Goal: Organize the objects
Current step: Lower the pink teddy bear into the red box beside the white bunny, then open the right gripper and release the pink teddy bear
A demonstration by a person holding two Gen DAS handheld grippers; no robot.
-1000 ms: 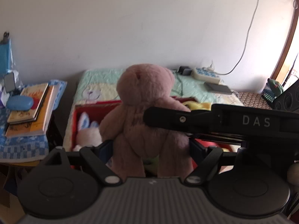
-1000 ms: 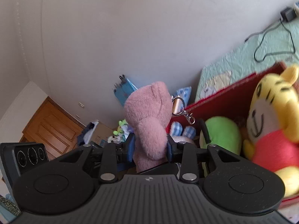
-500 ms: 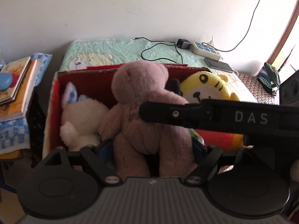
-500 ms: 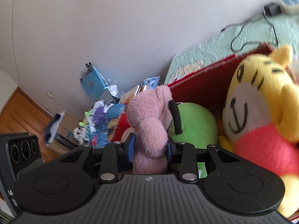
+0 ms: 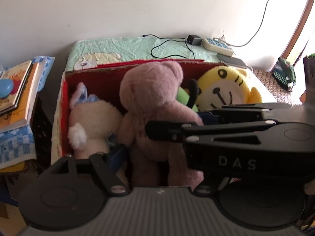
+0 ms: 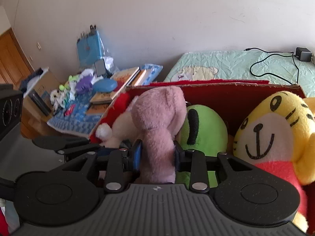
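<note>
Looking along the left claw, we see its fingers closed around the legs of the pink teddy bear, which stands upright, long axis vertical, inside the red box between the cream rabbit and the yellow tiger. From the right wrist, the right claw pinches the bear's arm (hidden in the other view), beside the green plush.

Pink teddy bear upright in red box, between cream bunny and yellow tiger.
</note>
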